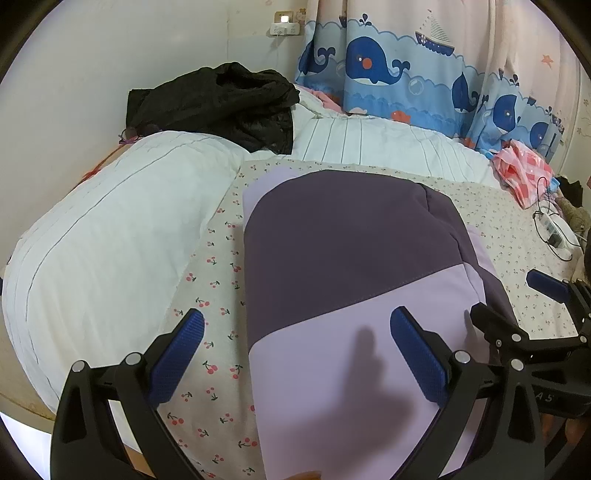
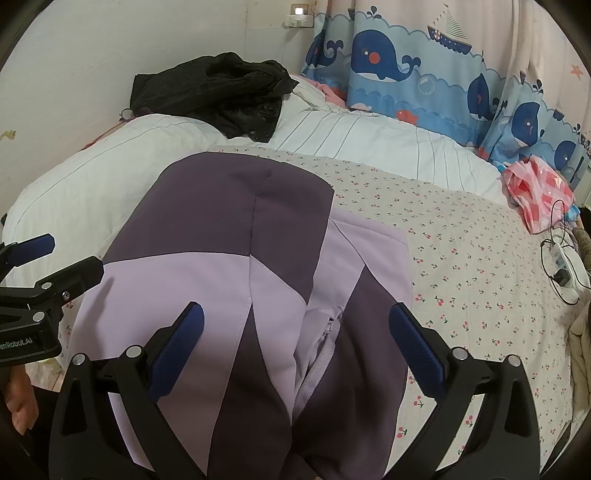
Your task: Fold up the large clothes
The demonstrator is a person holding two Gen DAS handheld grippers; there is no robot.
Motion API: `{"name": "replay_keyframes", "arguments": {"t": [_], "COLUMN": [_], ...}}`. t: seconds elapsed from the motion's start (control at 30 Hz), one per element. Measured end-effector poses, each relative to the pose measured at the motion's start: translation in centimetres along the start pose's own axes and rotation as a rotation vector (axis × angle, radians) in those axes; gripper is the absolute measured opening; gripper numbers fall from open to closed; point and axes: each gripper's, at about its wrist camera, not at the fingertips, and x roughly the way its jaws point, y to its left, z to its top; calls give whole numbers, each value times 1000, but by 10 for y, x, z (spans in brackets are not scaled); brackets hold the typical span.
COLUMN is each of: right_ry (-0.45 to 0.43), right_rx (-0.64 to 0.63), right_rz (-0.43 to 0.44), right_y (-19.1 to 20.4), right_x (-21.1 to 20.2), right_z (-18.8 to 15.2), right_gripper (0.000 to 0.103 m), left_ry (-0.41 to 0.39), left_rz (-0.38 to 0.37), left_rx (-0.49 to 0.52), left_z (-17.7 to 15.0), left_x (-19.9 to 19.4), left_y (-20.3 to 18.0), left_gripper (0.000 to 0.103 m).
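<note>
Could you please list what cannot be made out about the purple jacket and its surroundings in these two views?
- Purple jacket: its near hem is cut off by the bottom edge in both wrist views.
- Black garment: crumpled, so its type is unclear.
- Wall socket: too small to read.
- Pink bag: contents hidden.
- Left gripper and right gripper: both open, holding nothing.

In the right wrist view, white lettering on the black body of the left gripper (image 2: 40, 254) reads "enRobot.AI", with the start of the word cut off by the picture's edge. In the left wrist view, the black body of the right gripper (image 1: 517, 295) carries faint letters that look like "A S"; the rest is too dim to read.
</note>
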Motion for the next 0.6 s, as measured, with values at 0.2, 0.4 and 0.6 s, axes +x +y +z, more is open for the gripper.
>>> {"name": "replay_keyframes", "arguments": {"t": [0.2,0.4,0.6], "right_ry": [1,0,0], "right_rx": [0,-1,-1], "right_rz": [1,1,2], "right_y": [0,-1,1], "right_x": [0,0,1], "right_z": [0,0,0], "right_gripper": [97,97,97], "left_ry": [-2,-9,-5], "left_rz": [-1,-3,16], "left_rx": [-4,-13,-1], "left_z": [0,2,3], "left_x": [-1,-3,-2], "left_y": [-1,1,0], "left_gripper": [97,97,97]}}
